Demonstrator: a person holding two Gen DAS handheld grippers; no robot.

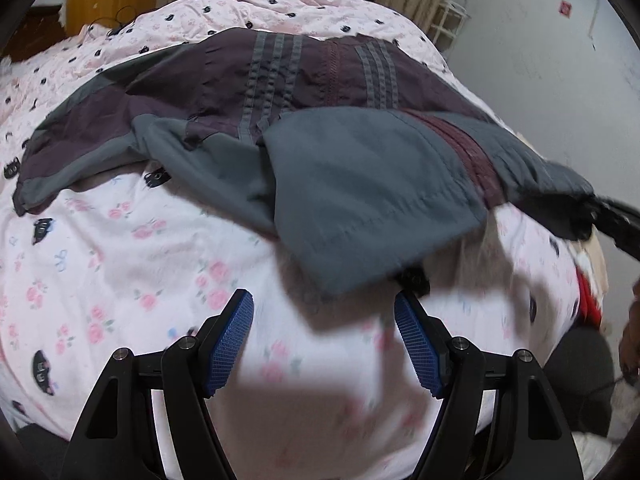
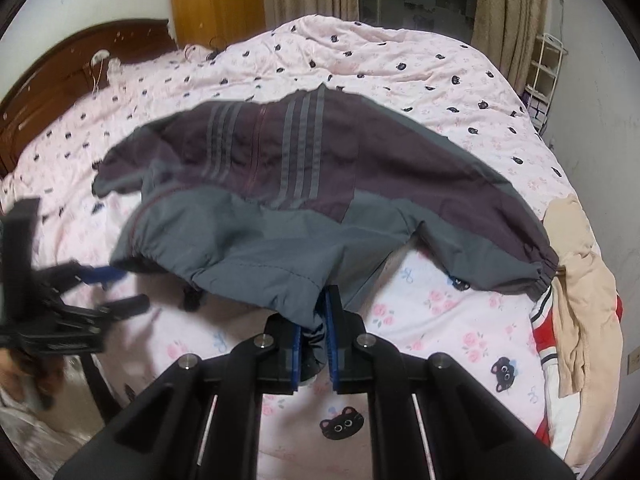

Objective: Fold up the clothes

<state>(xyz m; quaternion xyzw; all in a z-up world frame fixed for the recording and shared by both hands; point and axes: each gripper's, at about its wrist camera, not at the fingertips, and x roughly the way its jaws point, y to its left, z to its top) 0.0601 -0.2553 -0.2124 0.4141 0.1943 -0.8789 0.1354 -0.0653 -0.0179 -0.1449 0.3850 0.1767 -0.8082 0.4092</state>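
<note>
A grey and purple jacket [image 1: 360,184] with three-stripe bands lies spread across the bed, its grey lower part folded up toward me. In the left wrist view my left gripper [image 1: 323,298] is open just short of the grey hem, with only bedsheet between its blue pads [image 1: 236,336]. My right gripper [image 2: 320,312] is shut on a bunched bit of the jacket's [image 2: 280,200] grey hem and holds it slightly off the sheet. The right gripper [image 1: 592,216] also shows at the jacket's right end, and the left gripper [image 2: 120,288] appears at the left in the right wrist view.
The bed [image 2: 440,68] has a pink sheet printed with flowers and cats. A dark wooden headboard [image 2: 60,76] stands at the far left. A pile of beige and red clothes [image 2: 580,280] lies at the bed's right edge. A white rack [image 2: 548,68] stands by the wall.
</note>
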